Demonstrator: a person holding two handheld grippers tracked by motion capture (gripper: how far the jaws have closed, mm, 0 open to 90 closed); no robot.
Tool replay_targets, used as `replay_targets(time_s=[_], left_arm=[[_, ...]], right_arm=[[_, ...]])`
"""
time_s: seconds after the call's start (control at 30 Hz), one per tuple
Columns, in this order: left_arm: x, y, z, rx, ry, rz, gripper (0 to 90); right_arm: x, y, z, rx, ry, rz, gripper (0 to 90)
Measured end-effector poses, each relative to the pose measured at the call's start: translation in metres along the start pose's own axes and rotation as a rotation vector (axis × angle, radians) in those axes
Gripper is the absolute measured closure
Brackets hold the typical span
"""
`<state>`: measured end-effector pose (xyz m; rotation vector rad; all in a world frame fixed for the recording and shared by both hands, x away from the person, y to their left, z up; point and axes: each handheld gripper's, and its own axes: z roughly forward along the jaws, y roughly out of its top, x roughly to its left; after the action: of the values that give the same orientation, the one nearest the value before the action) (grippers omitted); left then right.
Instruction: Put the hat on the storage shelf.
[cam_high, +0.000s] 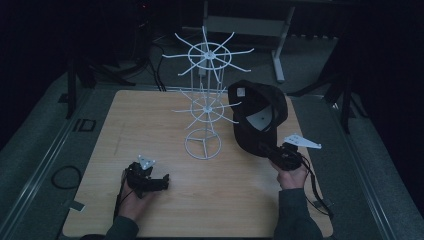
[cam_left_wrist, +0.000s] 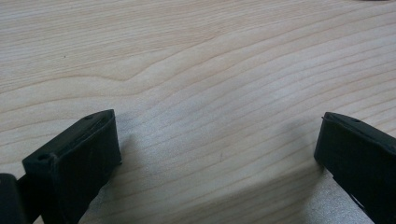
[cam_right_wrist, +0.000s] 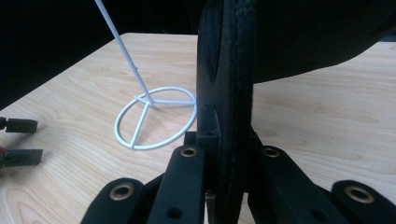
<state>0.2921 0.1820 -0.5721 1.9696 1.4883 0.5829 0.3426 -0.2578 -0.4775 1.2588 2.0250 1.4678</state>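
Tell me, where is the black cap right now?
In the high view the black cap is held up at the table's right side by the right gripper, beside the white wire rack.

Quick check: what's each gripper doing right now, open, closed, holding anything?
Left gripper: open, holding nothing, low over the table.
Right gripper: closed on the brim of the black cap.

The left gripper (cam_high: 161, 181) lies low in the person's left hand (cam_high: 131, 196), its jaws spread wide with nothing between the fingertips. The right gripper (cam_high: 270, 151), raised in the right hand (cam_high: 293, 176), has its jaws clamped on the black cap's brim (cam_right_wrist: 227, 116).
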Motion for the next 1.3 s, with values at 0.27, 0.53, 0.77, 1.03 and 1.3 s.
replay_targets(time_s=[0.27,0.53,0.77,1.03,1.3], left_arm=[[0.000,0.000,0.000,0.000,0.000,0.000,0.1],[0.000,0.000,0.000,-0.001,0.000,-0.001,0.1],[0.000,0.000,0.000,-0.001,0.001,-0.002,0.1],[0.000,0.000,0.000,-0.001,0.000,-0.002,0.1],[0.000,0.000,0.000,-0.002,0.000,-0.002,0.1]], right_arm=[[0.002,0.004,-0.001,-0.020,-0.006,-0.002,86.6],[0.002,0.007,-0.003,-0.041,-0.017,0.001,86.6],[0.004,0.013,-0.006,-0.060,-0.021,-0.010,86.6],[0.006,0.019,-0.009,-0.082,-0.019,-0.003,86.6],[0.006,0.023,-0.012,-0.096,-0.029,-0.009,86.6]])
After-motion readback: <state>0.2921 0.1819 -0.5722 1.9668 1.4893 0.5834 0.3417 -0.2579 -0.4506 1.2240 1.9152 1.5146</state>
